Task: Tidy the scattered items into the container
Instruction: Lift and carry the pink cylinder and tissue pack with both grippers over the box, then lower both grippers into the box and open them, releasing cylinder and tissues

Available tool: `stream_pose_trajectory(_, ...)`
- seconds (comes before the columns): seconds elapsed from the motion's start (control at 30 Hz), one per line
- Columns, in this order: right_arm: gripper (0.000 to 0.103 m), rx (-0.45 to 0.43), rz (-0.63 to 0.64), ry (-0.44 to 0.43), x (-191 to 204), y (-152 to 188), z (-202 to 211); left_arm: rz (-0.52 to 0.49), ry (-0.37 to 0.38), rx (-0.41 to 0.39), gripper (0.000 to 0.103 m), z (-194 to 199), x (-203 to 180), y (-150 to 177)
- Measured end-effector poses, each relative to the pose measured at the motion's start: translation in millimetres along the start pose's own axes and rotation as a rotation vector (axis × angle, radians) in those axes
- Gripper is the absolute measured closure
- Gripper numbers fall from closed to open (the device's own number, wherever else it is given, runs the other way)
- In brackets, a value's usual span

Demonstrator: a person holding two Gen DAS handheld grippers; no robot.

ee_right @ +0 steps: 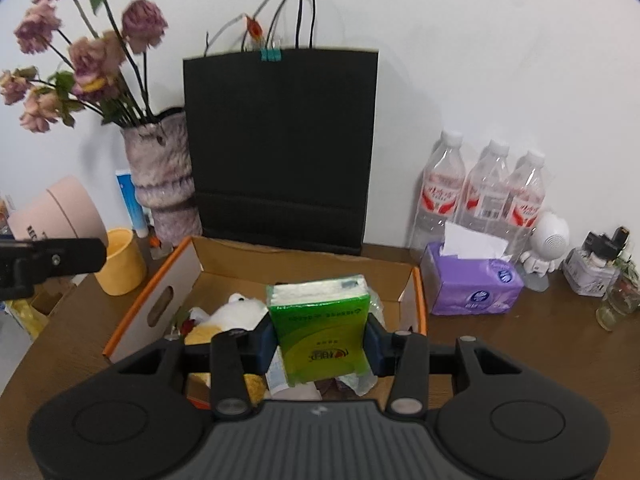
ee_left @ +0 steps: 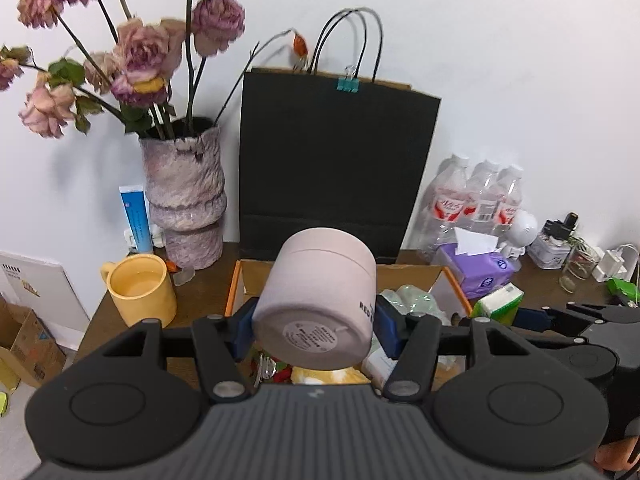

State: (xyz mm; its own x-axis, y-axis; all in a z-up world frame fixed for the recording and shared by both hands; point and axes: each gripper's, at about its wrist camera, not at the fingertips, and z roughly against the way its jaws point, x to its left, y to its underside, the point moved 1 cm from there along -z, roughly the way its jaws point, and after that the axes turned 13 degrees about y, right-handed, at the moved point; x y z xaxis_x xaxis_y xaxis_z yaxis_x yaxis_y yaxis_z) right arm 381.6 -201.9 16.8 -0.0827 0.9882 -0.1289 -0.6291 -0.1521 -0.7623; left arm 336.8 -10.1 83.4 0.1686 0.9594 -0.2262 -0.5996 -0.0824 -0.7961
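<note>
My left gripper (ee_left: 314, 326) is shut on a pink round tin (ee_left: 320, 300), held tilted with its bottom toward the camera above the orange-edged cardboard box (ee_left: 236, 284). The tin also shows in the right wrist view (ee_right: 56, 210) at the far left. My right gripper (ee_right: 320, 342) is shut on a green tissue pack (ee_right: 320, 328), held above the same box (ee_right: 148, 292). The box holds a white plush toy (ee_right: 234, 312), crumpled plastic and other small items. The green pack also shows in the left wrist view (ee_left: 500, 300).
A black paper bag (ee_right: 280, 144) stands behind the box. A vase of dried flowers (ee_right: 164, 176) and a yellow mug (ee_left: 140, 288) are at the left. Water bottles (ee_right: 484, 192), a purple tissue box (ee_right: 472, 284), a white figurine (ee_right: 548, 248) and small jars are at the right.
</note>
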Motion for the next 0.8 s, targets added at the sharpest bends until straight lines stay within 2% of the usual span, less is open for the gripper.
stream_pose_trajectory(0.27, 0.06, 0.09, 0.013, -0.003, 2.5, 2.6, -38.9, 0.015, -0.015, 0.102, 0.044, -42.8, 12.5, 1.5)
stream_pose_trajectory(0.8, 0.06, 0.184, 0.026, 0.004, -2.1, 19.1, -96.3, 0.046, -0.072, 0.233, 0.043, -110.4, 34.7, 16.5)
